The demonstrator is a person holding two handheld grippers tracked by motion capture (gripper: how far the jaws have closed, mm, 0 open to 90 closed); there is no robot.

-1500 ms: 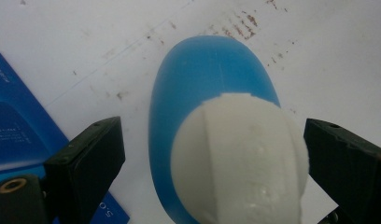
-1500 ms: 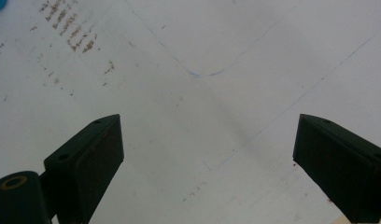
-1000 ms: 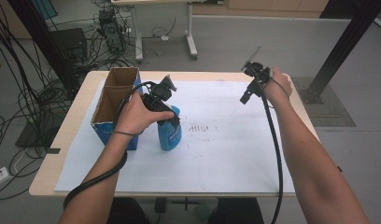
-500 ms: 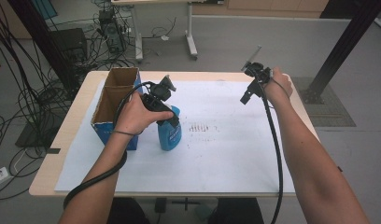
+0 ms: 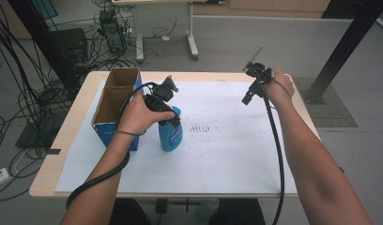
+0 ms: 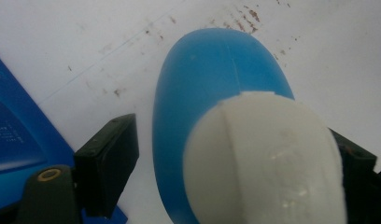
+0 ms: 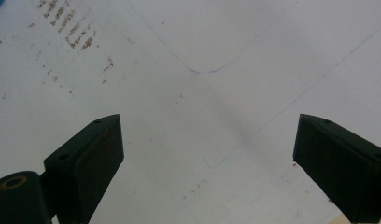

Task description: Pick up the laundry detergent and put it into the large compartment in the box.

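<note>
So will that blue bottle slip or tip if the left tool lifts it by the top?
The blue bottle looks like smooth rounded plastic, so it may slip. The left tool straddles its white cap, so a high grip could let it swing. It stands upright on paper, probably tippy.

Faint white print on the blue box [image 6: 11, 140] is too blurred to read.

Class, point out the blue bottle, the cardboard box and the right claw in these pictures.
Bottle [image 5: 170, 136]: high view, on its blue body below the left hand.
Box [image 5: 115, 93]: high view, on its inner divider wall.
Right claw [image 7: 207, 172]: right claw view, midway between its two open black jaws.
</note>
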